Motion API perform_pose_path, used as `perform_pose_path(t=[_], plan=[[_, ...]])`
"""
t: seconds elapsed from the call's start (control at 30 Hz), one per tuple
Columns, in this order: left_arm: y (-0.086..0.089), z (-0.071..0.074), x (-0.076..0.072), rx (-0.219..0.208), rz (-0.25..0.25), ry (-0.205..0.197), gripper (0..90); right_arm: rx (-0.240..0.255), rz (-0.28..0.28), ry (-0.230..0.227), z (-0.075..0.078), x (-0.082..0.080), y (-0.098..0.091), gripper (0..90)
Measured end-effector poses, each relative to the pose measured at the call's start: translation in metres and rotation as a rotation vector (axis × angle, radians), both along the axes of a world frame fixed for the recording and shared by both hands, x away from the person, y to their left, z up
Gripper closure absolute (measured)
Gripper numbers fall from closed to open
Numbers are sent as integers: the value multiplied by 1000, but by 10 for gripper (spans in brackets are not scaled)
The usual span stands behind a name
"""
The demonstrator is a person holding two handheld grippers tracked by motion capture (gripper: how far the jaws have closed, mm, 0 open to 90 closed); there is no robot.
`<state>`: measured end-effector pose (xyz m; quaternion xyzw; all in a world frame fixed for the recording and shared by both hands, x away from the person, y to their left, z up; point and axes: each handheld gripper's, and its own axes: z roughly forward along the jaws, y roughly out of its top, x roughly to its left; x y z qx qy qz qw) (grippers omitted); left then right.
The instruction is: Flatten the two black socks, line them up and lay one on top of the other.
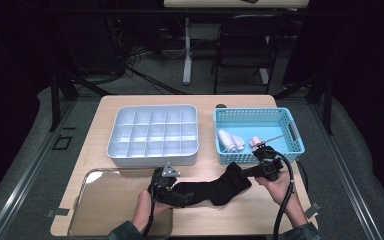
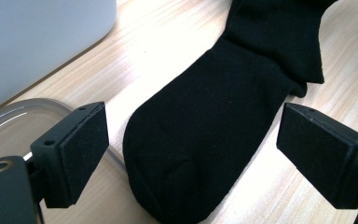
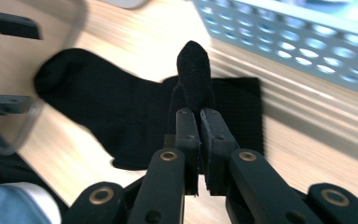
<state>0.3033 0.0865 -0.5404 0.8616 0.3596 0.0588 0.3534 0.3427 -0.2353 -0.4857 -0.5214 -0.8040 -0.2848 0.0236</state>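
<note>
Forearms come in at six o'clock of the high view, each hand carrying a claw over the pale wooden table (image 1: 260,210). Between them lies the black knitted sock (image 1: 212,189), flat on the wood, its long axis running from about eight o'clock, the toe, up to two o'clock, the cuff.

At the cuff end the right gripper (image 1: 258,170) has its jaws pinched together on a fold of the fabric; in the right gripper view a peak of black cloth (image 3: 193,70) stands up out of the clamped pads while the rest of the sock trails away toward ten o'clock.

At the toe end the left gripper (image 1: 172,192) has its jaws wide apart, one pad (image 2: 81,151) on each side of the rounded toe (image 2: 168,177), neither pressing on it. The toe sits at six o'clock in the left gripper view, just beside the clear plastic lid (image 1: 105,205).

So the left claw is the nearer one to the free end, and my guess is that it need only close where it stands, across the sock's width.
</note>
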Motion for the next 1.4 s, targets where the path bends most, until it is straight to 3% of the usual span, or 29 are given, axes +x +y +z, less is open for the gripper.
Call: perform_pose_path(t=[0.23, 0.33, 0.37, 0.5, 0.63, 0.83, 0.9, 0.97, 1.03, 1.1, 1.17, 1.3, 1.4], plan=[[2, 1, 1, -10, 7, 3, 91, 42, 79, -14, 3, -3, 25, 869], [0, 1, 1, 7, -11, 5, 105, 28, 118, -13, 1, -2, 40, 866], [0, 1, 2, 12, -16, 5, 107, 0, 131, -9, 0, -1, 46, 866], [-2, 0, 2, 14, -25, 16, 112, -37, 191, 22, -11, 6, 66, 866], [-2, -1, 3, 13, -26, 26, 122, -41, 225, 39, -21, 9, 84, 861], [-6, -1, 2, 25, -42, 45, 150, 21, 295, 83, -36, 7, 96, 744], [-6, -1, 2, 24, -39, 49, 154, 51, 289, 66, -31, 8, 91, 627], [-6, -1, 3, 32, -39, 53, 165, 48, 280, 27, -22, 7, 83, 589], [-6, -1, 3, 37, -45, 65, 185, 38, 234, -3, -14, 7, 70, 557], [-7, 0, 3, 54, -25, 57, 204, -38, 177, -47, -11, 7, 55, 532], [-7, 2, 2, 63, -15, 54, 225, -116, 110, -64, -15, 8, 40, 506], [-8, 2, 1, 70, 6, 53, 289, -160, 12, -56, -31, 6, 17, 464], [-13, 1, 0, 59, -4, 43, 324, -203, 10, -20, -40, 6, 9, 431]])
